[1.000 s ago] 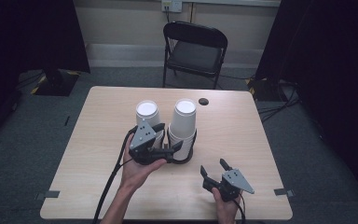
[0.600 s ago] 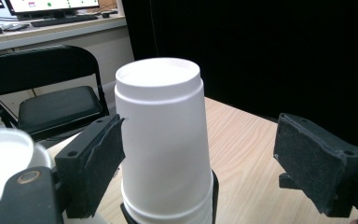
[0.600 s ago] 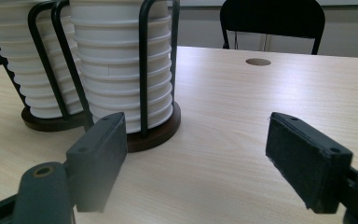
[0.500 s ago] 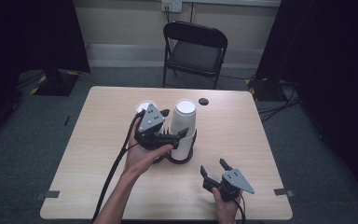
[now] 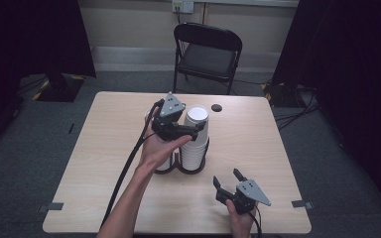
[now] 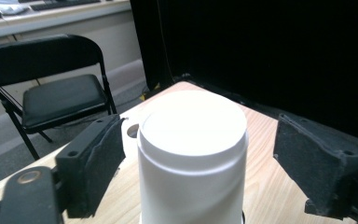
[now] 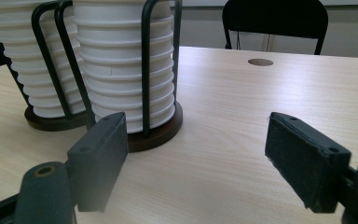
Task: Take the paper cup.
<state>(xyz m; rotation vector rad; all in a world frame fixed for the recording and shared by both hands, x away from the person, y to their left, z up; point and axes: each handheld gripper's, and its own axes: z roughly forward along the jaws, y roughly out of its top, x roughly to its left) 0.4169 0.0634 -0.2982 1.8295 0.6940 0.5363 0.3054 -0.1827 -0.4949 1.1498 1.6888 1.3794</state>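
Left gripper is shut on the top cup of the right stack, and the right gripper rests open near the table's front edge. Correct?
Not quite: the left gripper is open, its jaws either side of the top cup without touching, as the left gripper view shows. The right gripper is open near the table's front edge.

At table (image 5: 278,148) centre: two stacks of paper cups side by side in a twin wire holder (image 7: 145,70), right stack (image 5: 195,136) beside left stack (image 7: 35,70). Left gripper (image 5: 194,130) raised at the top of the right stack, jaws apart on either side of the upturned top cup (image 6: 193,154). Right gripper (image 5: 226,179) low at the near edge, right of and before the holder. Behind the stacks, a round hole (image 5: 217,107) in the tabletop. Beyond the far edge, a folding chair (image 5: 207,54).
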